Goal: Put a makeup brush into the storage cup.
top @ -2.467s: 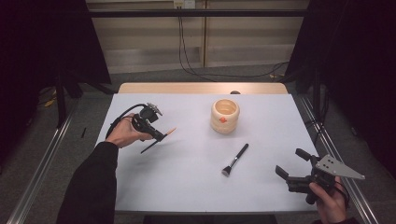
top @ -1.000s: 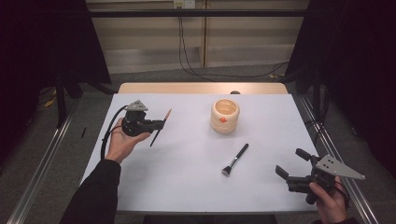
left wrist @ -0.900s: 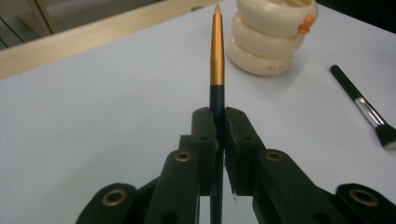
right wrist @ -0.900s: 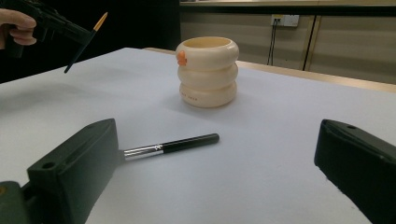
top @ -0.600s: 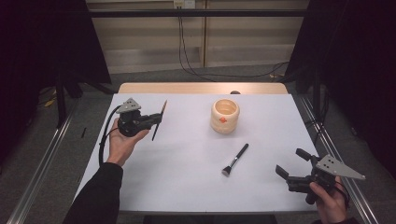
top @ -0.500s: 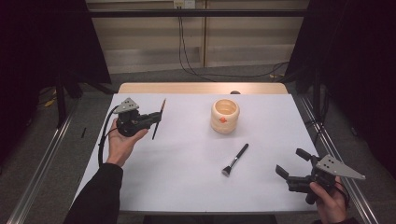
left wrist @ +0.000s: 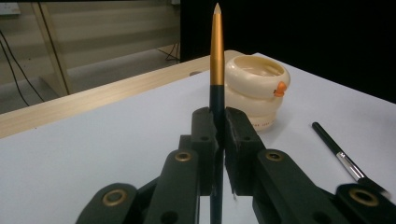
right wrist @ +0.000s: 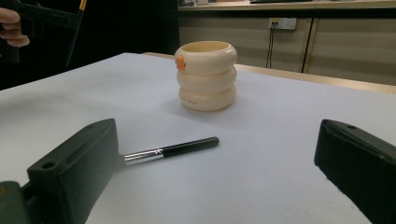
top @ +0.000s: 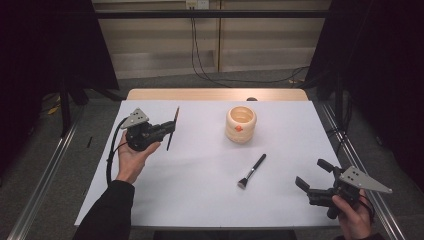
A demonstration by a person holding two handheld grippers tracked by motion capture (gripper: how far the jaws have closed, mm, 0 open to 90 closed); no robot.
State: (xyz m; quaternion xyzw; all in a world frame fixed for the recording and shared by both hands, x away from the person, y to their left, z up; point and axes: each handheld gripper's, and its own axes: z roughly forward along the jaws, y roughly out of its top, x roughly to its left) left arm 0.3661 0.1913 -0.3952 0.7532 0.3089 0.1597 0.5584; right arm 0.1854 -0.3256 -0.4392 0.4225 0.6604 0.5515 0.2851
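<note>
Starting at the left edge of the white table (top: 200, 200): left gripper (top: 167, 131) raised above the table's left part, held in the left hand (top: 131, 159), cable looping down beside the wrist. Jaws clamped tight on a slim brush (left wrist: 216, 65) with dark handle and orange-gold upper section, standing upright between the pads in the left gripper view, pointed tip at the top of that view. Seen from the high view, same brush (top: 172, 129) tilted slightly, well inside the left border, open white surface all round it. Moving right: cream ribbed holder (top: 241, 124) with a small orange mark, upright, near the far edge, mouth open; clear table between it and the held brush. Nearer the person, a black-handled makeup brush (top: 251, 171) lying flat on the table, bristles toward the near edge, handle angled up toward the holder, apart from it. Farther right: right gripper (top: 310, 177) low at the near right corner, gripped by the right hand (top: 352, 215), jaws spread wide, nothing between them. Flat makeup brush (right wrist: 170, 150) seen just past the left jaw in the right gripper view, holder (right wrist: 207, 77) beyond.
</note>
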